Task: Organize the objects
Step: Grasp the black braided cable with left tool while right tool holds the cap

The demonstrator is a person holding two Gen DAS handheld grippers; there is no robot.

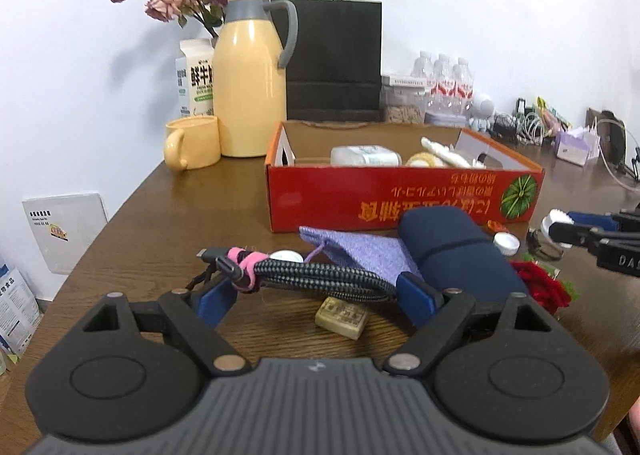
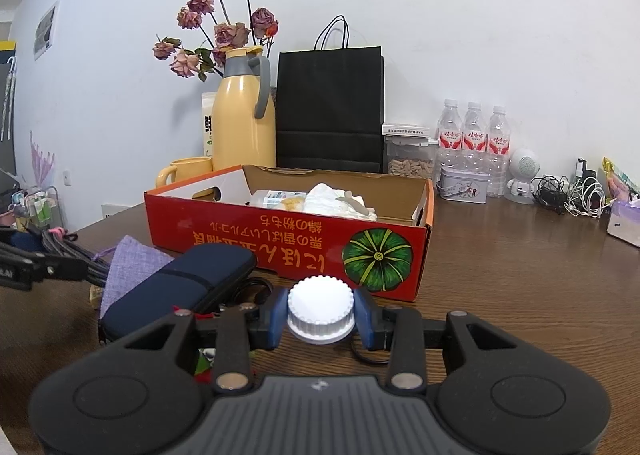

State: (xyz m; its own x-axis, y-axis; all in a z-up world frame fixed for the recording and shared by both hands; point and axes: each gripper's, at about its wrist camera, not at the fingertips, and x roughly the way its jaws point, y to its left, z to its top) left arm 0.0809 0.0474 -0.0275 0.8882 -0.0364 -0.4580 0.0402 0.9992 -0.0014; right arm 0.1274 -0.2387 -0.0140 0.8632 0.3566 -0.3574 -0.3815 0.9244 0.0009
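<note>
My left gripper [image 1: 316, 295] is shut on a coiled braided cable [image 1: 316, 275] with a pink tie, held just above the table. My right gripper [image 2: 321, 315] is shut on a white ribbed bottle cap [image 2: 321, 313], in front of the red cardboard box [image 2: 288, 251]. The box [image 1: 400, 195] holds a white bottle [image 1: 364, 156], a cloth and some other small items. On the table before it lie a navy case [image 1: 452, 251], a purple pouch [image 1: 360, 251], a small tan block [image 1: 342, 317], a white cap [image 1: 506, 244] and a red knitted item [image 1: 540, 283].
A yellow thermos [image 1: 250, 83], yellow mug [image 1: 192, 141], milk carton, dried roses and a black paper bag [image 1: 334, 59] stand behind the box. Water bottles [image 2: 474, 143], a tin, a small white robot figure and tangled cables line the back right. The table's left edge is near.
</note>
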